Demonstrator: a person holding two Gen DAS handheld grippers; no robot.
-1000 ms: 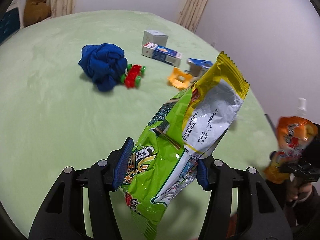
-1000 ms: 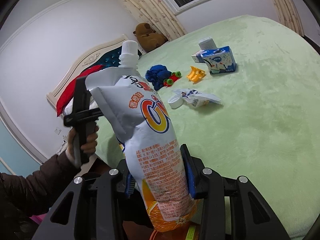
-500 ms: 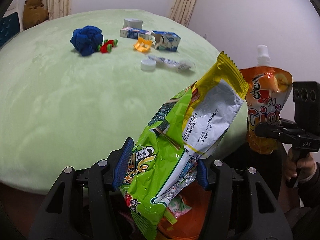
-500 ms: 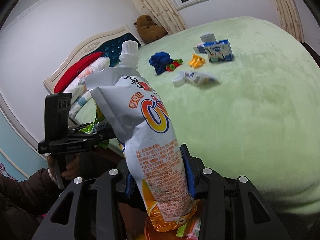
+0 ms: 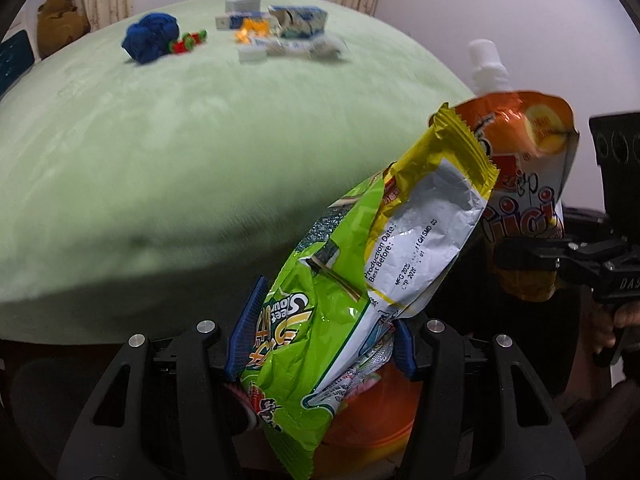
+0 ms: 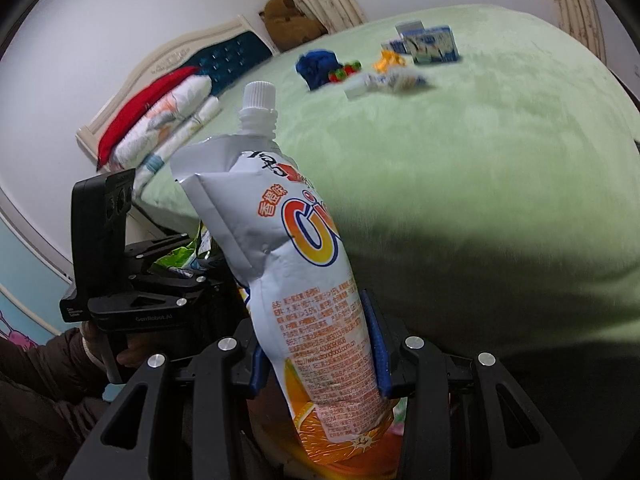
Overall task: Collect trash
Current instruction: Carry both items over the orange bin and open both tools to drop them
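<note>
Both grippers hang past the near edge of the green bed, with open room over its wide bare cover. Below them something orange shows, mostly hidden, so I cannot tell what it is. The small things far back on the bed are blurred. The left gripper is closed on a crumpled green and yellow snack bag. The right gripper is closed on a white and orange drink pouch with a white cap, upright.
</note>
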